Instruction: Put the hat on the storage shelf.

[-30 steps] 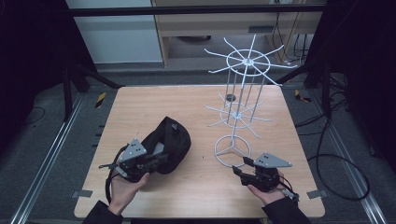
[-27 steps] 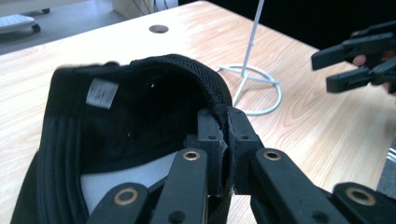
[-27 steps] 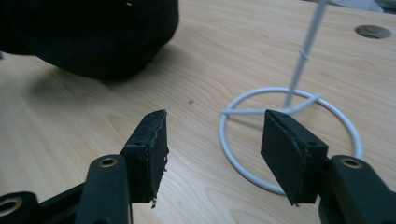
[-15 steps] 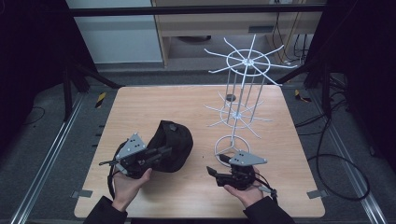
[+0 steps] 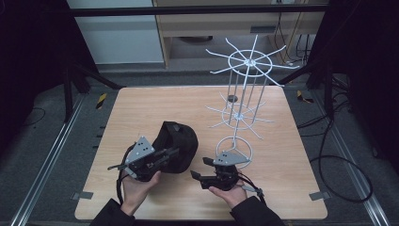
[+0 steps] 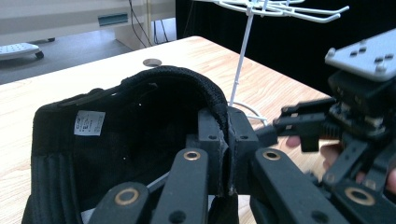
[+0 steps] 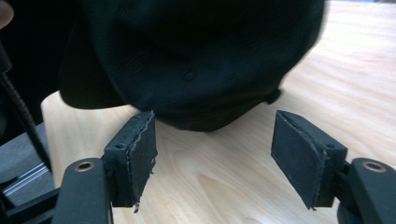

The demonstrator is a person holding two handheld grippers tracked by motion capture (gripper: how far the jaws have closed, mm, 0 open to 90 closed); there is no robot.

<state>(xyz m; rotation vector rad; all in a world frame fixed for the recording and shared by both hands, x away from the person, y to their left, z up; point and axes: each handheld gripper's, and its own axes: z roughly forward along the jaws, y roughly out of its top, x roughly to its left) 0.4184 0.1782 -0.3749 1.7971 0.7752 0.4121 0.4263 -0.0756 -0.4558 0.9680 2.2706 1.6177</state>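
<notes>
Fingers first: left gripper (image 6: 224, 154) is clamped on the rim of the black cap (image 5: 176, 146), pads squeezed tight w/ the fabric edge sandwiched between them, clear in the left gripper view. Right gripper (image 7: 215, 154) has its jaws spread wide, nothing between them but bare wood, cap crown hanging just ahead.

What's changed over the last sec: right gripper (image 5: 211, 175) has slid in from the right-hand side of the table (image 5: 141, 108) toward the middle. A sec ago it sat well apart from the cap, down by the base ring of the white wire rack (image 5: 244, 103); half a sec ago it was partway across; now its tips are near the cap's right side, not touching yet. Left gripper (image 5: 155, 157) and cap have barely shifted, maybe a touch lower, same hold.

Cap sits at front-left centre of the table, opening tipped up toward the left hand, inside label visible in the left gripper view. Rack stands upright behind and to the right, hooks bare.

My read: looks like a two-handed setup, i.e. left steadies, right comes in for a 2nd grip on the crown or rim, prob. to lift the cap onto a rack hook. Not gripped on that side yet, so the handover is only beginning. Right jaws need to get round fabric, not just push the crown.
</notes>
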